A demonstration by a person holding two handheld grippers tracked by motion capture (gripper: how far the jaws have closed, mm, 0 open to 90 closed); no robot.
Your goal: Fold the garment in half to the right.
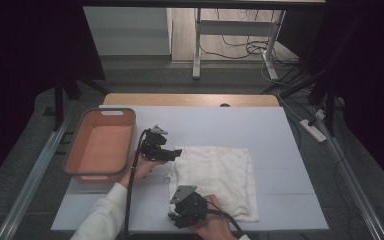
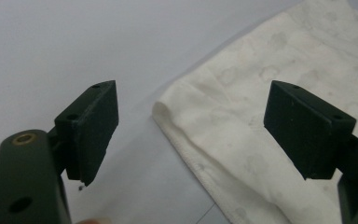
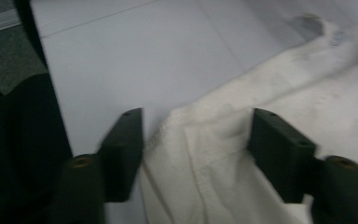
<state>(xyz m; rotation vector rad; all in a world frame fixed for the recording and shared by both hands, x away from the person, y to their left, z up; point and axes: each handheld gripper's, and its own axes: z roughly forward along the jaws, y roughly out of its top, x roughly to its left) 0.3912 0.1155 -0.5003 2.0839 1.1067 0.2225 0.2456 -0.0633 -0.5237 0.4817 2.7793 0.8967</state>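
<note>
A white folded towel lies flat on the pale blue table. My left gripper is at the towel's far left corner, open. In the left gripper view its jaws straddle that corner of the towel, one jaw over bare table, the other over cloth. My right gripper is at the towel's near left corner, open. In the right gripper view the towel's edge lies between the jaws. Neither gripper holds anything.
An orange tub with a grey rim stands empty at the table's left side, close to my left hand. Desk legs and cables lie on the floor beyond the table. A power strip sits off the right edge.
</note>
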